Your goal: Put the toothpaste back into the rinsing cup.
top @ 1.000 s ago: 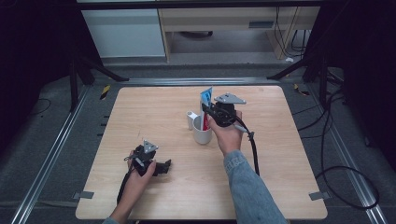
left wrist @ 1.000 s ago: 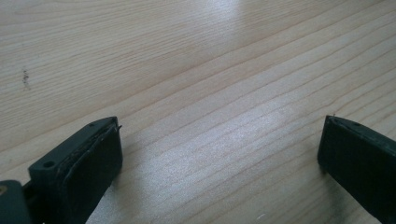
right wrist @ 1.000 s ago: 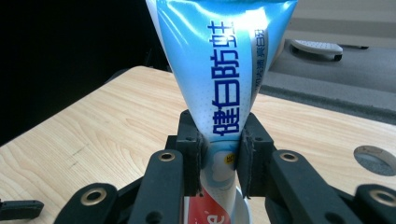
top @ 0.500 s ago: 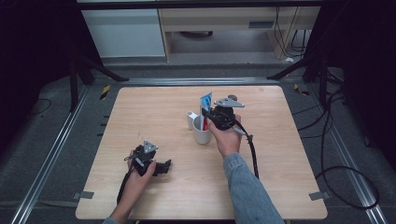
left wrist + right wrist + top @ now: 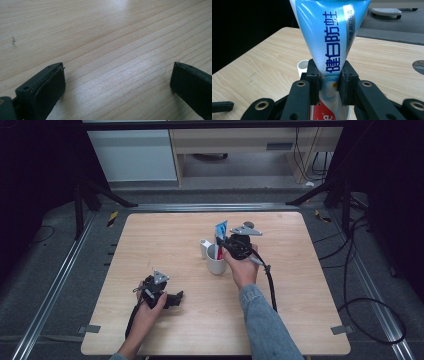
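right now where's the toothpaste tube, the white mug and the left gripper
toothpaste tube (image 5: 332,45), right gripper view, on its blue printed body above the jaws
white mug (image 5: 216,265), high view, on its outer wall
left gripper (image 5: 117,82), left gripper view, midway between its open jaws

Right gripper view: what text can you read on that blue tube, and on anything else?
"健白防蛀", dark blue, running down the blue-and-white toothpaste tube.
Small white characters on its silver stripe: too blurred to read.
White lettering on its red lower end: cut off, unreadable.
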The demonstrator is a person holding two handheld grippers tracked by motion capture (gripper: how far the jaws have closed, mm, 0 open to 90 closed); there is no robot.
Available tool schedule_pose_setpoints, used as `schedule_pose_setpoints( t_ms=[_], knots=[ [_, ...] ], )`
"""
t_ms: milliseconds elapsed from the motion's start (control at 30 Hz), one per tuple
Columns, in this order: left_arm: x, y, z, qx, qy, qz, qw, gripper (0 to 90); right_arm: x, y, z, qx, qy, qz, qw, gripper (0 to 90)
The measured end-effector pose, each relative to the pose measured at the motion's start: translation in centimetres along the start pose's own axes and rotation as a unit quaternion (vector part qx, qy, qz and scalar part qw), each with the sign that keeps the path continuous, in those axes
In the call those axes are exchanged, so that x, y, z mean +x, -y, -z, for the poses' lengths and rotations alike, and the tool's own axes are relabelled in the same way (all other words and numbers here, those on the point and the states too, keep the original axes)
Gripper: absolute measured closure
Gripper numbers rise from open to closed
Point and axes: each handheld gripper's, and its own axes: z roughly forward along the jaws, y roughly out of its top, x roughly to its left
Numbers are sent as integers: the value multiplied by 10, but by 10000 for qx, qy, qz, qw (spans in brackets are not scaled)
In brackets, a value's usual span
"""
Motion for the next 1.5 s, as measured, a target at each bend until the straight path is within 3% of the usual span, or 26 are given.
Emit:
schedule_pose_setpoints(
  t_ms=[1133,1500],
  knots=[
    [0,0,0,-1,2,17,10000,0,-11,-2,-3,82,-200,-314,9993,712],
    [0,0,0,1,1,12,10000,0,-15,-3,-2,97,-159,-362,9992,662]
  ],
)
